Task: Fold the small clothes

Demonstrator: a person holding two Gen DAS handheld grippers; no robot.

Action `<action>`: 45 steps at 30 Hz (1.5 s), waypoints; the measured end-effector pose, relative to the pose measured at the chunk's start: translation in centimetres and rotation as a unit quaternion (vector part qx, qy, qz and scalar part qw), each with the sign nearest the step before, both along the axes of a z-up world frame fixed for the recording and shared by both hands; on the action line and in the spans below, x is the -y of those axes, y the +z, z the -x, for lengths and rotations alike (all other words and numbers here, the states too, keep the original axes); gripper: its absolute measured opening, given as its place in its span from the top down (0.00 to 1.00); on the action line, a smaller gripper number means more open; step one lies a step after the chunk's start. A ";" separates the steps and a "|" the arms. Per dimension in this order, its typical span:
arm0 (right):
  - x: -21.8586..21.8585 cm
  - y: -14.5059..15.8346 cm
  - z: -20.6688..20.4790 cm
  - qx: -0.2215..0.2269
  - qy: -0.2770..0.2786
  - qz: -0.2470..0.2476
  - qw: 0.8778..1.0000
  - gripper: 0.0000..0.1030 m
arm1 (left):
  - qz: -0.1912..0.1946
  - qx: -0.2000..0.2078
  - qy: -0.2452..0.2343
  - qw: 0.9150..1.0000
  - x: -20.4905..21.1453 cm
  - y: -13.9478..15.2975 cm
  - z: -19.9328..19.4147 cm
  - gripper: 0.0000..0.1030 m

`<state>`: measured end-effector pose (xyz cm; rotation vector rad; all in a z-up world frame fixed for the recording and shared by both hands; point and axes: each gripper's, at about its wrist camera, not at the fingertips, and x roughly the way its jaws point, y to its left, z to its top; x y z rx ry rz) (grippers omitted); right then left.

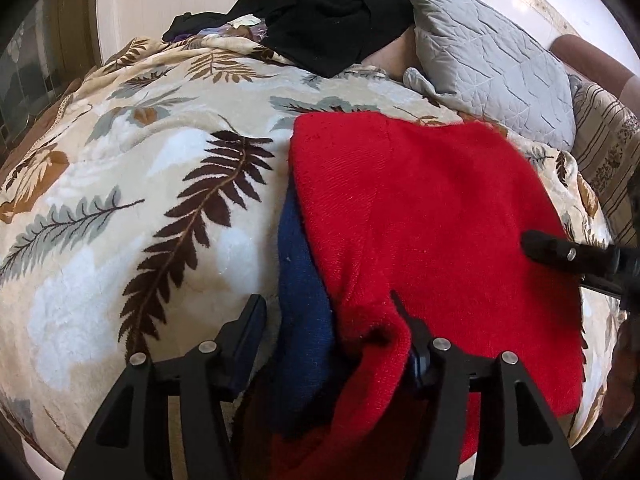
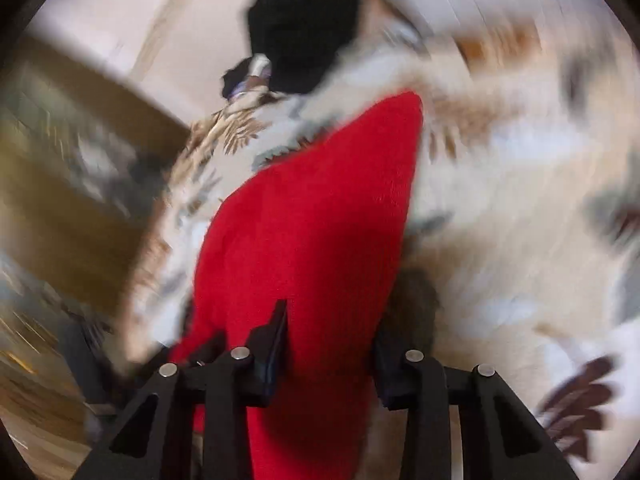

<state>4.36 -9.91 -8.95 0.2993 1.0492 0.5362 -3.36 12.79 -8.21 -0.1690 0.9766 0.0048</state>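
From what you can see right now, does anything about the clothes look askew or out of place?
Yes. The red garment lies skewed over a blue garment, whose edge sticks out on the left. A black pile sits rumpled by the grey pillow.

A: We see a bright red knit garment (image 1: 432, 216), plain, with a dark blue cloth (image 1: 300, 280) showing beside it.

B: And we see the blanket (image 1: 120, 200) cream and white, printed with fern leaves in dark brown, grey and tan.

A: We make the pillow (image 1: 492, 68) light grey, quilted in a crackle pattern; the heap of clothes (image 1: 320, 12) is black.

B: Both hand-held grippers look black to us, left (image 1: 328, 312) and right (image 2: 332, 320).
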 end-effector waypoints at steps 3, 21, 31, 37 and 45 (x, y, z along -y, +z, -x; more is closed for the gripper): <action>2.2 -1.9 -0.8 -0.044 -0.041 -0.065 0.996 0.46 | 0.000 0.002 -0.001 1.000 0.1 0.0 0.0 0.37; 1.2 -0.2 -3.4 -0.011 -0.061 0.000 0.998 0.36 | 0.025 0.017 -0.009 0.999 -0.7 -0.4 0.1 0.33; -2.4 1.2 2.8 0.023 -0.023 0.082 0.996 0.58 | 0.043 0.019 -0.009 0.999 -1.1 -0.4 0.0 0.32; -0.7 0.5 3.9 -0.017 -0.070 0.014 0.997 0.22 | 0.053 0.018 -0.002 0.998 -1.2 -0.4 0.1 0.31; 1.1 4.7 8.4 0.068 -0.045 0.132 0.988 0.33 | 0.057 0.023 0.009 0.998 -1.2 -0.5 0.3 0.30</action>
